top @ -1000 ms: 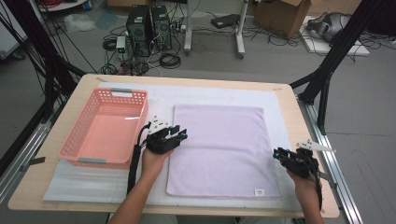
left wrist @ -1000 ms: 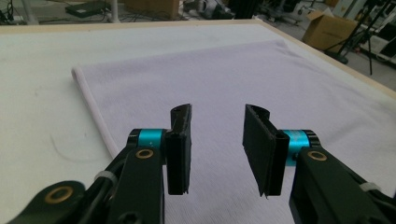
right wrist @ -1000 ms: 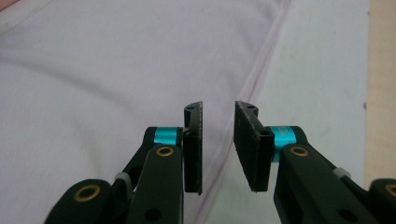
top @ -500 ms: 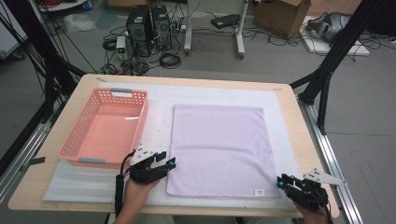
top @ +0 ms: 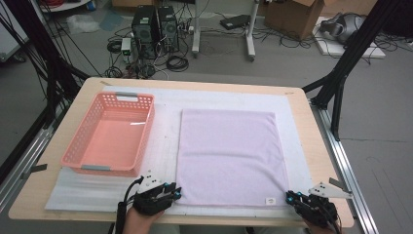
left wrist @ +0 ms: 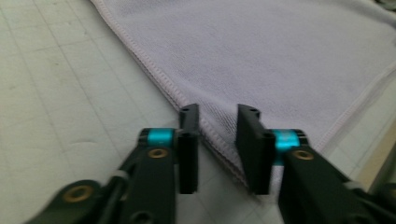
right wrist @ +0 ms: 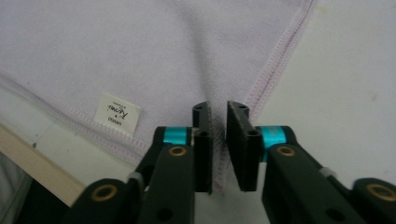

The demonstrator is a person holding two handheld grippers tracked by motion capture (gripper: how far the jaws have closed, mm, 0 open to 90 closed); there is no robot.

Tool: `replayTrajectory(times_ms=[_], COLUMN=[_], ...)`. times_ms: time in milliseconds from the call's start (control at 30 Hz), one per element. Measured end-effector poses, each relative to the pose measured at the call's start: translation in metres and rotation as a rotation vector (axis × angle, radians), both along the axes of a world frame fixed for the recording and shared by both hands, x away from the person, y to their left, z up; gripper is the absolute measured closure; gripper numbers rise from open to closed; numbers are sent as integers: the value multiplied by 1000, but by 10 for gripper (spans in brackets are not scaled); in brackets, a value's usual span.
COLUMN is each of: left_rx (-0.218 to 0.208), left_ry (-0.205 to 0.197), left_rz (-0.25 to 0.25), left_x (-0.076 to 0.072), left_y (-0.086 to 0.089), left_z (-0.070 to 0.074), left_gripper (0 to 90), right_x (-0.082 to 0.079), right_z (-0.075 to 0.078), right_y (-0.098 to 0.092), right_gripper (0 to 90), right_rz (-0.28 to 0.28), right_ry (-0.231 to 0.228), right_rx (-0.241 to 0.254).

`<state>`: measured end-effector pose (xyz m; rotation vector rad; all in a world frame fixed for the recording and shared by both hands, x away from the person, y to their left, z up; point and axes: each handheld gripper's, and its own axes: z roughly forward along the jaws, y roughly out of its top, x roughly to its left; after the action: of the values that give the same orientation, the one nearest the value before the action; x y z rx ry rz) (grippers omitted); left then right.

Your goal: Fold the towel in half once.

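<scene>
High view gives me the lilac towel [top: 229, 156] flat on the table [top: 311, 146], right of the pink basket [top: 109, 136]. My right tongs [right wrist: 218, 140] pinch its near right corner; my left tongs [left wrist: 217, 140] have just been closing astride the near left hem, pads not yet pressing. It looks light and limp, so I'd grip at the stitched corners.

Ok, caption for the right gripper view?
Right gripper pinching the near corner of the flat lilac terry towel, beside its white label.
</scene>
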<state>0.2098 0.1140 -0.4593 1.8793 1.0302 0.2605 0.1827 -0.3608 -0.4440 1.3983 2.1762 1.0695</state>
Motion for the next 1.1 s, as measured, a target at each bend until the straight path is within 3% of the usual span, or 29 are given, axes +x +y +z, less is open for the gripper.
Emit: replayTrajectory(times_ms=[33,100,400,700,767,833,933,1100], left_rx=[-9,-5,-57,-26,-12,-34,-54,-79], left_ry=[10,0,-3,11,-10,-26,-72,-129], left_rz=[-7,-4,9,-15,-6,19,19,34], left_x=[0,-1,-7,-18,-18,-17,-14,-2], left_y=[0,1,12,13,13,16,17,15], left_z=[0,0,9,6,8,9,11,12], left_gripper=[809,852,864,874,817,668,601,522], right_x=[0,0,-10,-16,-16,-15,-8,15], right_z=[1,1,10,9,9,12,14,9], right_y=[0,1,-5,-5,-5,-8,-15,-21], right_gripper=[863,874,880,869,754,718,751,811], right_rz=[1,6,-7,-6,-22,-53,-108,-151], right_ry=[1,-8,-10,8,1,-23,-77,-80], right_rx=[-2,-20,25,-16,-22,0,48,46])
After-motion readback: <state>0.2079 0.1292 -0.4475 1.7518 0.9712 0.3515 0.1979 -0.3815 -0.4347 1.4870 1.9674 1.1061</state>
